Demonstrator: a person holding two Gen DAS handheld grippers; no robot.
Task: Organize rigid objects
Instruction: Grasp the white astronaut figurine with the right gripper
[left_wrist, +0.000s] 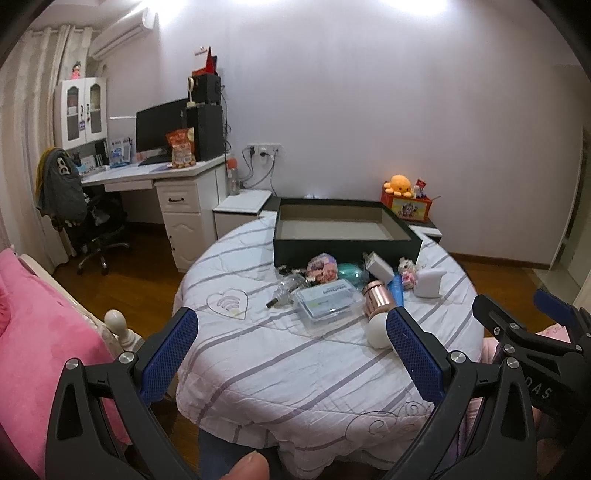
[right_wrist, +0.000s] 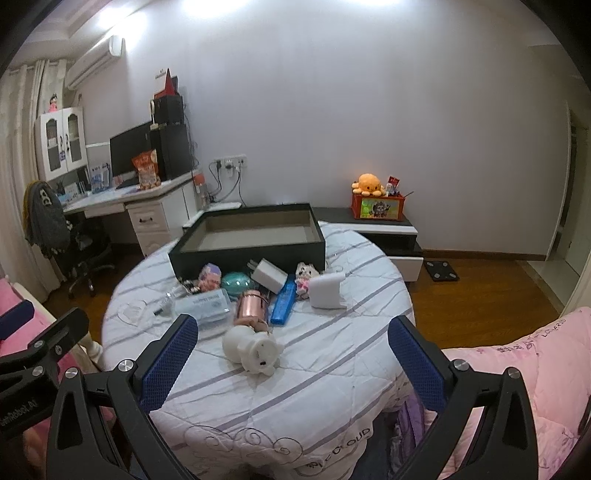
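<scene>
A round table with a striped white quilt (left_wrist: 295, 362) (right_wrist: 314, 354) holds an empty dark open box (left_wrist: 343, 230) (right_wrist: 255, 236) at its far side. In front of the box lies a pile: a clear plastic case (left_wrist: 327, 301) (right_wrist: 203, 306), a rose-gold bottle (left_wrist: 376, 295) (right_wrist: 253, 306), a white pig-shaped object (right_wrist: 255, 349), a blue flat pack (right_wrist: 283, 304), a white charger (left_wrist: 378, 267) (right_wrist: 269, 275), a white block (left_wrist: 428, 282) (right_wrist: 325, 291), a teal object (right_wrist: 236, 282) and small dolls (right_wrist: 304, 277). My left gripper (left_wrist: 291, 343) is open and empty, short of the pile. My right gripper (right_wrist: 293, 350) is open and empty, just short of the pig-shaped object.
A white desk (left_wrist: 147, 177) with monitor and office chair (left_wrist: 88, 221) stands at the left wall. A low cabinet carries a red box with an orange plush (right_wrist: 376, 201). Pink bedding lies at the left (left_wrist: 40, 332) and right (right_wrist: 517, 369).
</scene>
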